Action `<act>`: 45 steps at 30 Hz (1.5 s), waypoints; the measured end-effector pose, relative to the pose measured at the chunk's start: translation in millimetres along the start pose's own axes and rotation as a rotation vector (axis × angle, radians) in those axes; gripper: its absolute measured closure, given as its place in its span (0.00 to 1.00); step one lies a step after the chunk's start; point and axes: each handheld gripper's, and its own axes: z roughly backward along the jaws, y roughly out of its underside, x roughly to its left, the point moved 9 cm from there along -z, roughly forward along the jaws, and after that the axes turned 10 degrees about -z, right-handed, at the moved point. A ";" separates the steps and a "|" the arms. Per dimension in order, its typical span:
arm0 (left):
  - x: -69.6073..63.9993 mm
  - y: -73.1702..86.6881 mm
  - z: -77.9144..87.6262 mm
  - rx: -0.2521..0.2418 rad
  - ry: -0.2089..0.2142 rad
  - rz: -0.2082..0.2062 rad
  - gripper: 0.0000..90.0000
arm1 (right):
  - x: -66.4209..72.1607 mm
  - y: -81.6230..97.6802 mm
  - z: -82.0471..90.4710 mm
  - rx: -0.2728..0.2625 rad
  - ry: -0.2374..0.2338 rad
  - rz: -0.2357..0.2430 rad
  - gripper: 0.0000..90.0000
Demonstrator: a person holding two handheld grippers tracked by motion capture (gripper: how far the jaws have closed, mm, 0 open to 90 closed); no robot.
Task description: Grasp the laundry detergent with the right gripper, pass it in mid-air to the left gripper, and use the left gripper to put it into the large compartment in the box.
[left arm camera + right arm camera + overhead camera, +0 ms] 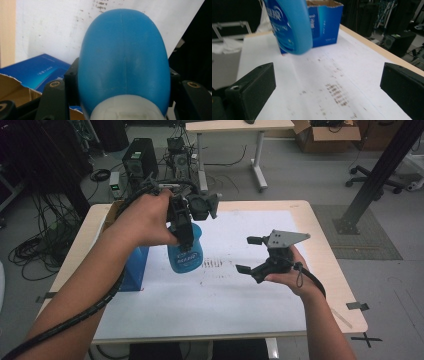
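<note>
My left gripper (186,232) is shut on a blue plastic bottle (186,254) near its white top, and holds it in the air above the white sheet (225,290). In the left gripper view the bottle (123,62) bulges between the two black jaws, base pointing away. From the right gripper view the tilted bottle (290,25) hangs clear of the sheet. My right gripper (246,255) stands open to the right of the bottle, jaws wide apart with nothing between them (327,82).
An open blue cardboard box (134,267) stands at the left of the table, behind the bottle (325,22). Dark smudges (212,264) mark the sheet's middle. The wooden table edge (330,250) runs along the right. Cables and computers lie on the floor beyond.
</note>
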 end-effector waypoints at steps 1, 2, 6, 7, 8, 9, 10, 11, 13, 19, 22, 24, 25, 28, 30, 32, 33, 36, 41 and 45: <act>0.8 0.1 1.0 -0.002 0.007 0.023 0.43 | -3.5 0.1 1.1 0.022 0.012 0.014 0.00; 2.0 0.5 1.8 -0.003 0.015 0.048 0.43 | -6.6 0.5 2.5 0.049 0.022 0.026 0.00; 8.1 4.9 4.3 0.014 0.022 0.124 0.43 | -15.7 -0.5 6.4 0.141 0.042 0.068 0.00; 9.5 6.2 4.7 0.017 0.023 0.137 0.43 | -17.6 -1.4 7.7 0.177 0.045 0.086 0.00; 10.8 7.3 5.5 0.020 0.025 0.154 0.43 | -18.6 -2.2 8.3 0.192 0.050 0.095 0.00; 13.2 9.3 7.0 0.018 0.028 0.177 0.43 | -19.4 -2.7 9.1 0.209 0.053 0.101 0.00; 14.7 10.9 8.0 0.020 0.030 0.186 0.43 | -20.1 -3.4 10.3 0.236 0.051 0.110 0.00; 16.4 13.0 9.3 0.019 0.036 0.208 0.43 | -20.5 -3.6 11.1 0.252 0.050 0.113 0.01; 20.0 17.6 12.2 0.025 0.050 0.241 0.43 | -22.6 -4.3 13.1 0.289 0.053 0.118 0.01; 27.2 30.1 18.4 0.033 0.096 0.374 0.43 | -28.6 -9.1 18.9 0.336 0.070 0.123 0.01; 30.2 37.1 21.1 0.034 0.119 0.431 0.43 | -32.3 -11.2 22.2 0.362 0.081 0.135 0.01; 32.0 40.9 23.0 0.029 0.125 0.458 0.43 | -35.0 -11.9 25.0 0.397 0.085 0.143 0.01; 33.2 43.0 24.0 0.028 0.125 0.466 0.43 | -35.7 -11.8 25.9 0.414 0.086 0.146 0.01; 37.3 50.1 27.5 0.029 0.123 0.501 0.43 | -38.8 -11.1 28.1 0.467 0.094 0.161 0.02; 40.2 56.4 30.4 0.035 0.119 0.531 0.43 | -40.2 -11.2 29.4 0.494 0.098 0.169 0.02; 42.7 60.3 32.0 0.032 0.120 0.558 0.43 | -41.2 -12.0 29.9 0.512 0.097 0.175 0.02; 44.0 62.7 32.7 0.033 0.122 0.570 0.43 | -41.6 -12.3 30.4 0.522 0.100 0.176 0.02; 47.8 69.2 35.3 0.033 0.129 0.606 0.43 | -42.9 -13.4 32.5 0.544 0.105 0.179 0.02; 55.2 79.6 42.2 0.035 0.129 0.659 0.43 | -42.7 -17.6 36.3 0.555 0.100 0.183 0.02; 61.5 88.5 48.6 0.041 0.125 0.709 0.43 | -42.9 -18.0 37.8 0.564 0.099 0.183 0.02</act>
